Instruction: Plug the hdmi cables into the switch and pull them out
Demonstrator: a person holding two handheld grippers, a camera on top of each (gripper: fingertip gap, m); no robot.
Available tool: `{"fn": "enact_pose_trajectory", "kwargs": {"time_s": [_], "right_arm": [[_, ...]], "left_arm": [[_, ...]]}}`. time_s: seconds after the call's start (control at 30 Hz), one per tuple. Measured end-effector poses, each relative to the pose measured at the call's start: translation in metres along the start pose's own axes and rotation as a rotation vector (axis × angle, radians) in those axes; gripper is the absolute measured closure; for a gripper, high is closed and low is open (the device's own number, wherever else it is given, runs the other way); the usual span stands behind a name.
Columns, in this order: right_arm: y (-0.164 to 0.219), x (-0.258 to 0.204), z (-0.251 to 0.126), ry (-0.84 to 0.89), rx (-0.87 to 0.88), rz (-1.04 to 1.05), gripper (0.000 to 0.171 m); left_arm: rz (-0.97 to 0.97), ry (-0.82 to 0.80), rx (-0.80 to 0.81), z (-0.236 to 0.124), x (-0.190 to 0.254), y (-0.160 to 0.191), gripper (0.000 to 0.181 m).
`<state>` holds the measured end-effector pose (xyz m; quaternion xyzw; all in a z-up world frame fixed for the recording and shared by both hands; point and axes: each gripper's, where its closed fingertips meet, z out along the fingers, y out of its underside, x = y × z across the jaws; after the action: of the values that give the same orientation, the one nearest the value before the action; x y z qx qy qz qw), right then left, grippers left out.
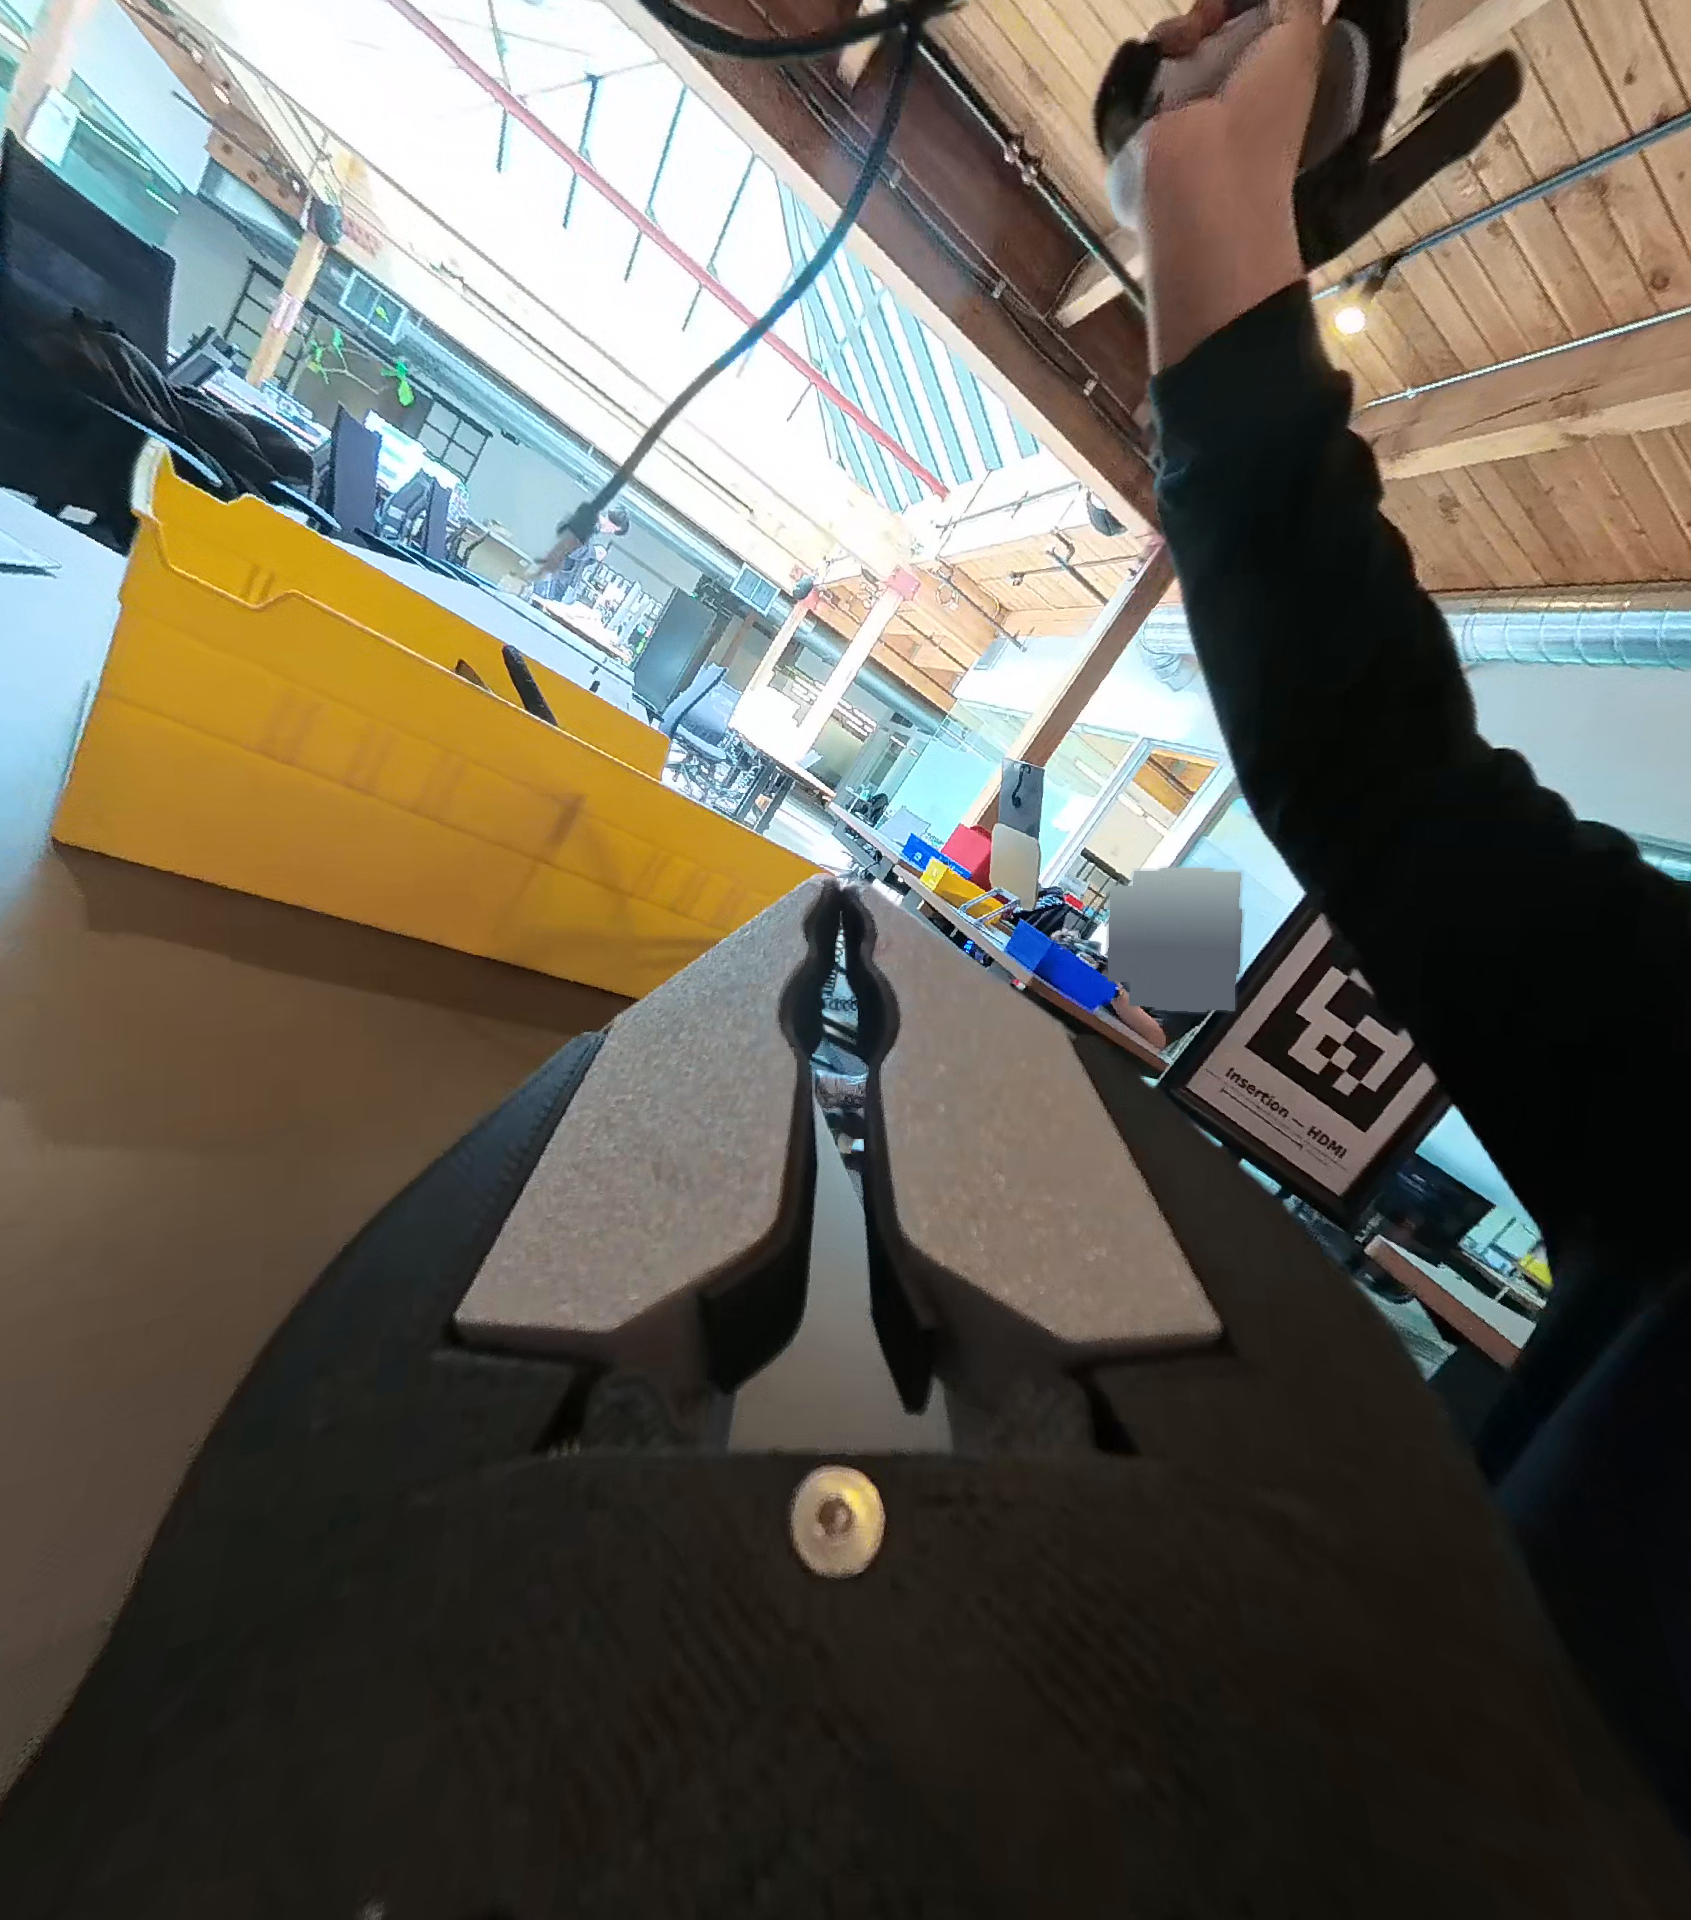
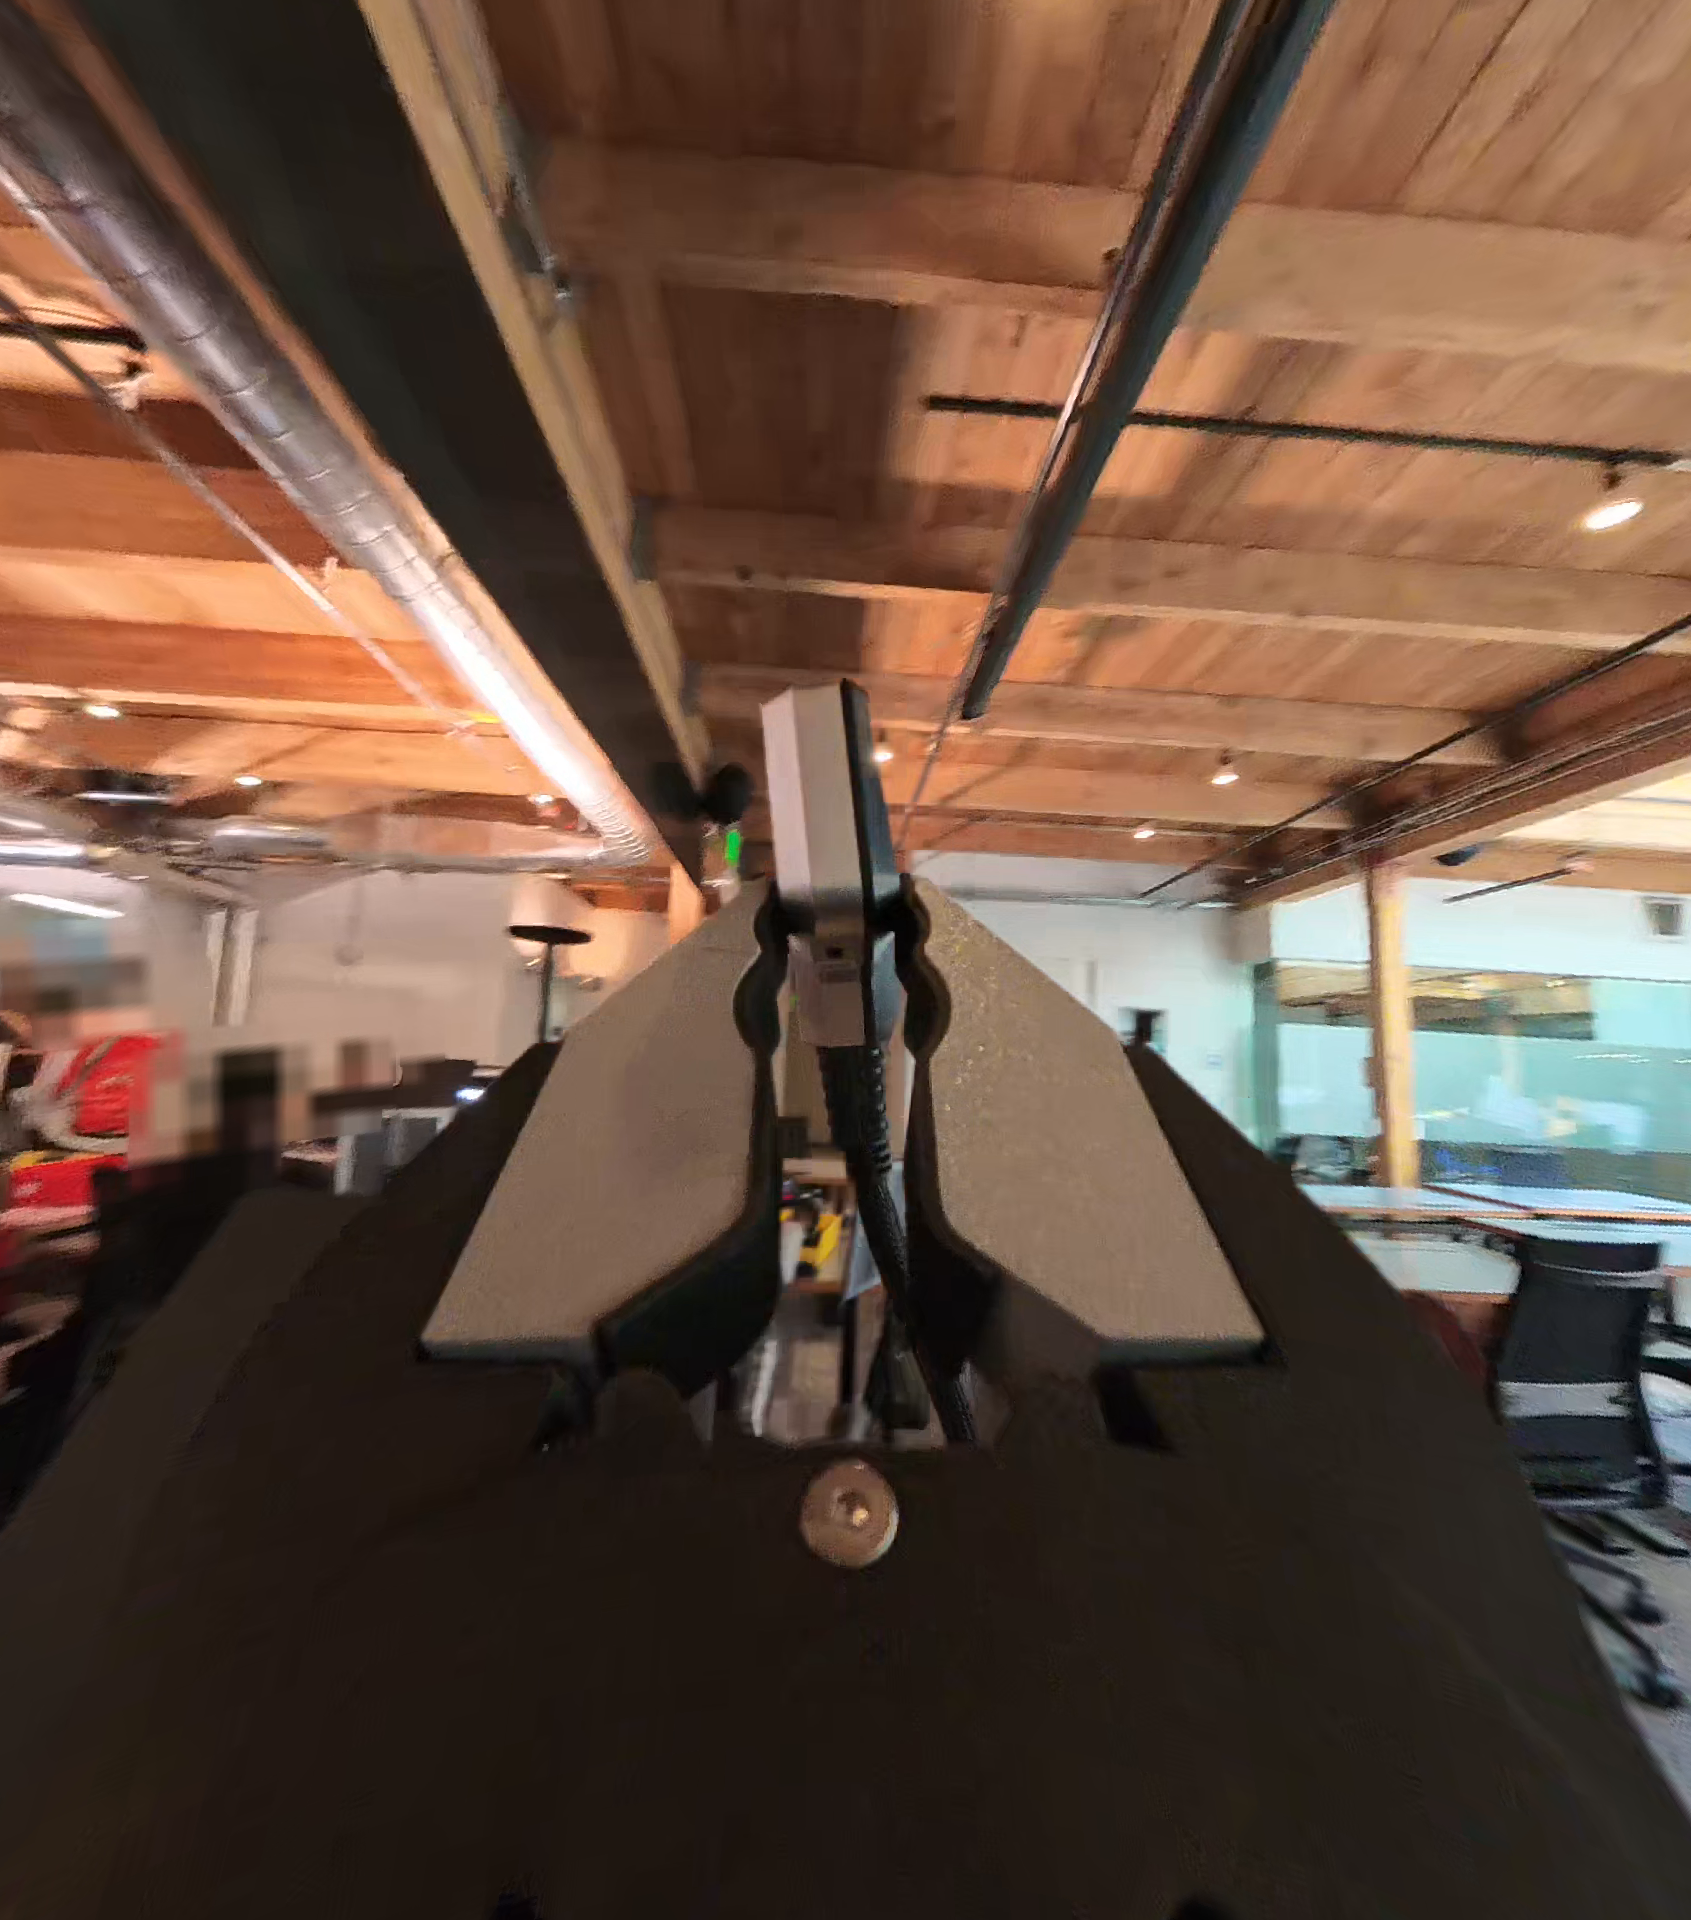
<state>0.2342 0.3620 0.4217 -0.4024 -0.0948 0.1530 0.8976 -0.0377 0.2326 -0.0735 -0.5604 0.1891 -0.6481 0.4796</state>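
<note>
In the right wrist view my right gripper is shut on a flat silver and black switch, held high and pointing at the wooden ceiling. A black braided HDMI cable is plugged into the switch's lower end and runs down between the fingers. In the left wrist view my left gripper is shut and empty, low over the brown table. In the same view a black cable hangs from the raised right hand, and its free plug end dangles in the air.
A yellow bin stands on the table ahead and left of the left gripper, with a black item sticking up from it. A framed black and white marker sign stands at the right. The person's dark sleeve crosses the right side. My hands' fingertips stand some 60 cm from each other.
</note>
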Motion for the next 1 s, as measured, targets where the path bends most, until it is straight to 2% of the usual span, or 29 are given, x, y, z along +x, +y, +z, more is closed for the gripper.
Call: {"fn": "enact_pose_trajectory", "kwargs": {"time_s": [0.1, 0.17, 0.47, 0.6, 0.83, 1.0], "right_arm": [[0.009, -0.024, 0.006, -0.171, -0.045, 0.117, 0.154], [0.022, -0.032, 0.008, -0.222, -0.091, 0.182, 0.153], [0.034, -0.042, 0.024, -0.199, -0.111, 0.141, 0.154], [0.041, -0.058, 0.035, -0.24, -0.129, 0.157, 0.154], [0.03, -0.082, 0.07, -0.275, -0.108, 0.107, 0.154], [0.047, -0.084, 0.086, -0.276, -0.119, 0.042, 0.154]], "left_arm": [[0.002, 0.001, -0.015, 0.003, -0.002, 0.001, 0.181], [-0.005, 0.0, -0.035, 0.005, -0.003, 0.005, 0.181], [-0.006, -0.008, -0.031, 0.003, -0.002, 0.006, 0.181], [-0.022, -0.018, -0.04, 0.004, -0.005, 0.008, 0.181], [-0.026, 0.005, -0.086, 0.011, -0.002, 0.017, 0.181], [-0.007, 0.007, -0.106, 0.014, -0.001, 0.019, 0.181]]}}
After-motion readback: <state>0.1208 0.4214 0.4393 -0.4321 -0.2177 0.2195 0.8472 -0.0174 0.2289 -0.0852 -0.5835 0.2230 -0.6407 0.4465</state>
